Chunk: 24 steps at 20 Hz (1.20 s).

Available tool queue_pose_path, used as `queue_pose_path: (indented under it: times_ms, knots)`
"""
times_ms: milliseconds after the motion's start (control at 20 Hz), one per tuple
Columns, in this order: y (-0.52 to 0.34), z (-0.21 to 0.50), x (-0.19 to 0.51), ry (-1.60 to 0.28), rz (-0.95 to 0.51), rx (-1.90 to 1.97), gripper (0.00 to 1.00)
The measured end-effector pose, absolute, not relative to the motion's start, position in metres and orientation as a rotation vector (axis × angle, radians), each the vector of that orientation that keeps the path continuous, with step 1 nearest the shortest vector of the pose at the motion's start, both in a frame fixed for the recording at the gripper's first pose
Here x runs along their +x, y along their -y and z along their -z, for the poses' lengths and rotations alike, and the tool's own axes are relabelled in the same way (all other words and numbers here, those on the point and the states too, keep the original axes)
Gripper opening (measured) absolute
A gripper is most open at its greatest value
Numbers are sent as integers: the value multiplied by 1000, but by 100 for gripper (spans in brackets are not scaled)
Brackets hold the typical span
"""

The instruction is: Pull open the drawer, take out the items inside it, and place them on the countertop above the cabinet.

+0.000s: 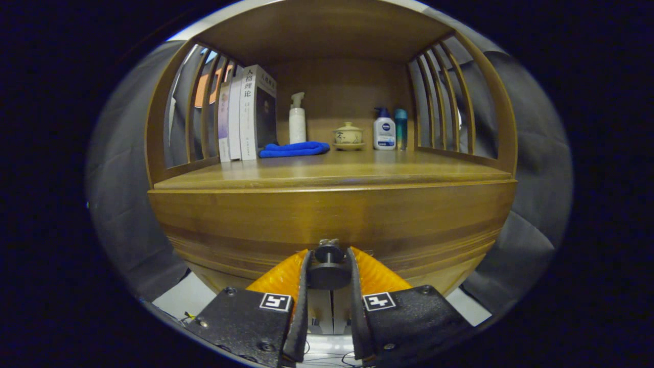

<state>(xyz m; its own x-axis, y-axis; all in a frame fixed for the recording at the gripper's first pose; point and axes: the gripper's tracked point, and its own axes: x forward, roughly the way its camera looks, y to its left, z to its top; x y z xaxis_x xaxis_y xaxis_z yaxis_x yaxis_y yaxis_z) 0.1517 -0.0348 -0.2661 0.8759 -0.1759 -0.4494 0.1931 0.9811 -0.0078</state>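
- Gripper view: the gripper (328, 266) is nearly closed, and its two fingers stand on either side of the dark round knob (328, 261) on the drawer (332, 220) front. They seem to press on the knob from both sides, so I judge the hold is made.
- The drawer is the wide wooden band just behind the knob and it looks shut, with no gap showing along its top edge. What lies inside cannot be seen.
- The knob is small, hard and smooth. It is the only good place to hold, and the fingers could slip off it if the pull is not straight back.
- The drawer is wood and stiff. I judge it will slide with some weight, so a steady pull is better than a jerk.
- Above the knob is the countertop (332, 171). Far behind on it stand books (248, 115), a blue cloth (295, 149), a white pump bottle (297, 120), a lidded cup (348, 135) and two more bottles (384, 130).
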Motion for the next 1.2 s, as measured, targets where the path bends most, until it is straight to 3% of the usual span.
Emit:
queue_pose_path:
  times_ms: [1200]
  knots:
    - [11, 255, -20, -482, 122, -2, 36]
